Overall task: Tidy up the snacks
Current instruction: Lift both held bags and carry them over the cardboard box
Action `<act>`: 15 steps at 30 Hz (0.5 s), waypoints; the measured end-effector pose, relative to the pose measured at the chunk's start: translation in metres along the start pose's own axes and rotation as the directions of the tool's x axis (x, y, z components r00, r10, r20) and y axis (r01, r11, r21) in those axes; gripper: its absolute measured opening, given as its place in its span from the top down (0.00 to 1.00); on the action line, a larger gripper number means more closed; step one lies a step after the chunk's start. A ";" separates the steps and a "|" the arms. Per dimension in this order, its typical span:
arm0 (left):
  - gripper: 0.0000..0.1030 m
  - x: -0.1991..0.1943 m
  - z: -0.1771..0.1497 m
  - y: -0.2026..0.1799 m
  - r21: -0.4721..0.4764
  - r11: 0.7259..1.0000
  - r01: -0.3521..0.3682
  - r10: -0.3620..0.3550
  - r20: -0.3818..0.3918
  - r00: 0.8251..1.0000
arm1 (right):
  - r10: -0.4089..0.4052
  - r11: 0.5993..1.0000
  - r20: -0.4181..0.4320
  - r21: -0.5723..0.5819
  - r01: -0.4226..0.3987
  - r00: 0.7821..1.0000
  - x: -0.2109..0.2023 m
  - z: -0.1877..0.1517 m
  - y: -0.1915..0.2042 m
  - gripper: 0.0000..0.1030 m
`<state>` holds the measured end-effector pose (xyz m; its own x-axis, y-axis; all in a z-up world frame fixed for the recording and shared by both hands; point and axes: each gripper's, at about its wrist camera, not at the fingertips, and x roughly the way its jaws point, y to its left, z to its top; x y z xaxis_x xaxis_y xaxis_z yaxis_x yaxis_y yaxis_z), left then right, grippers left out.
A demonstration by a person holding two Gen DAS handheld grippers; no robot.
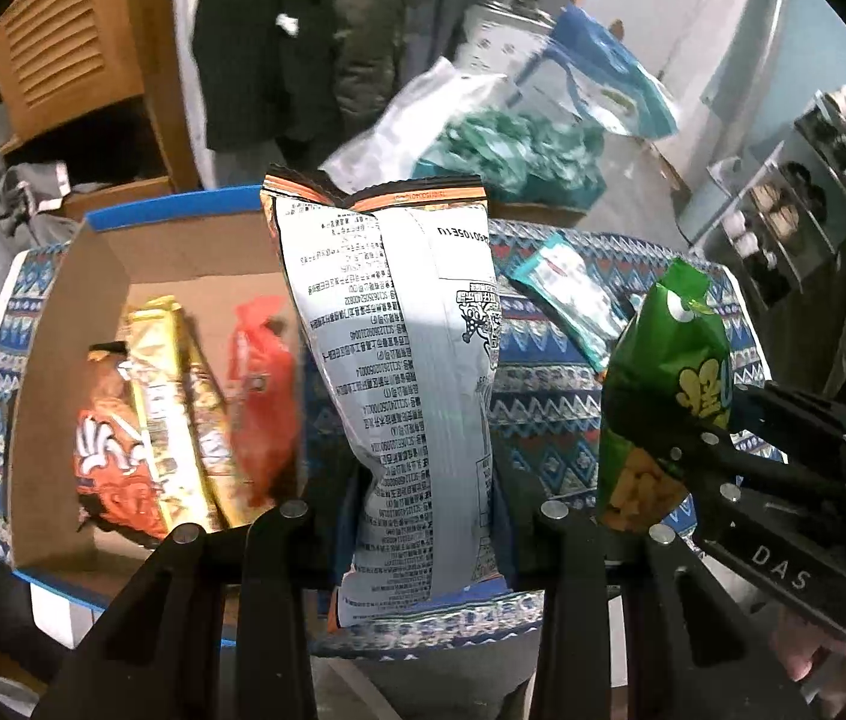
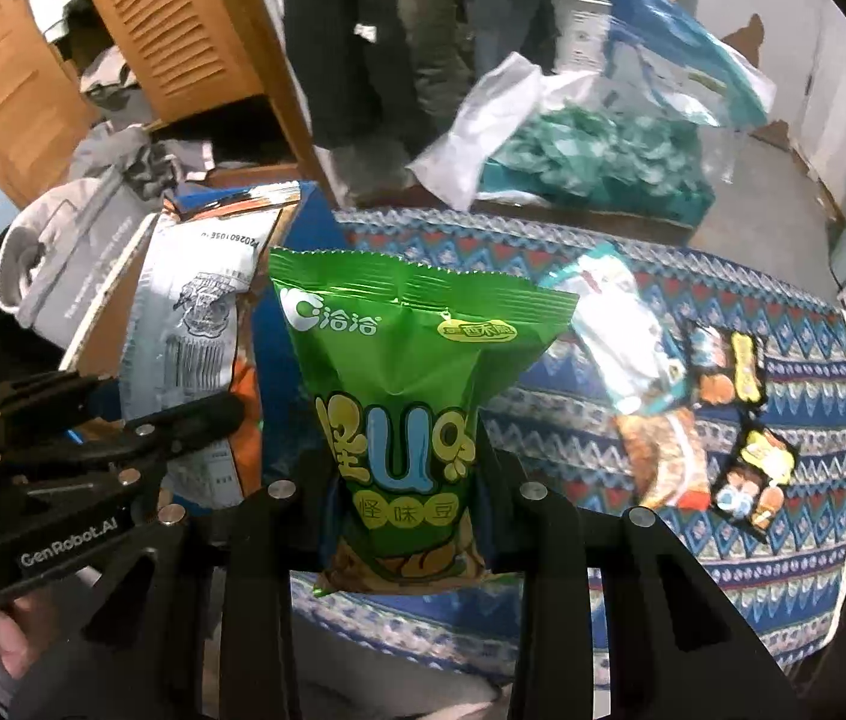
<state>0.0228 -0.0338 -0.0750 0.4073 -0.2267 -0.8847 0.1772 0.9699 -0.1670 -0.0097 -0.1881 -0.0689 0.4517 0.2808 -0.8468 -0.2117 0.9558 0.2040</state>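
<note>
While both bags hang clear of the tabletop [image 2: 603, 276], the deciding relation is the box [image 1: 93, 312]: it lies to the left of both grippers, and the left gripper [image 1: 417, 516] is the nearer to it.

The left jaws are pressed together on the lower end of a silver bag [image 1: 387, 360], which stands upright with its long axis vertical, just beside the box's right wall. The right gripper [image 2: 405, 498] pinches a green bag [image 2: 399, 396] by its lower part, likewise upright, farther right over the patterned cloth.

Count:
- Held bags: two, one per gripper.
- Packets in the box: three appear to be present (orange, gold, red); blur may hide another.
- Packets loose on the tabletop: a teal-and-white one [image 2: 621, 330] and, judging from the right wrist view, three small ones beside it, their edges overlapping.

In my judgement the silver bag goes in first.
</note>
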 end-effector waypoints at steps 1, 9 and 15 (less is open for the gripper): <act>0.65 -0.002 0.000 0.007 -0.011 1.000 -0.002 0.002 0.005 1.000 | 0.006 1.000 -0.001 -0.003 -0.006 1.000 0.002 0.003 0.004 0.69; 0.65 -0.021 0.003 0.052 -0.091 0.996 -0.019 0.024 0.046 0.999 | 0.044 0.998 -0.006 -0.038 -0.045 0.999 0.016 0.024 0.044 0.69; 0.65 -0.029 0.005 0.086 -0.148 0.988 -0.038 0.048 0.067 0.997 | 0.079 0.995 -0.019 -0.058 -0.080 0.997 0.031 0.037 0.074 0.69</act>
<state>0.0306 0.0554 -0.0611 0.4740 -0.1855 -0.8608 0.0274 0.9802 -0.1961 0.0211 -0.1052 -0.0616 0.4173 0.3538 -0.8371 -0.2967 0.9237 0.2425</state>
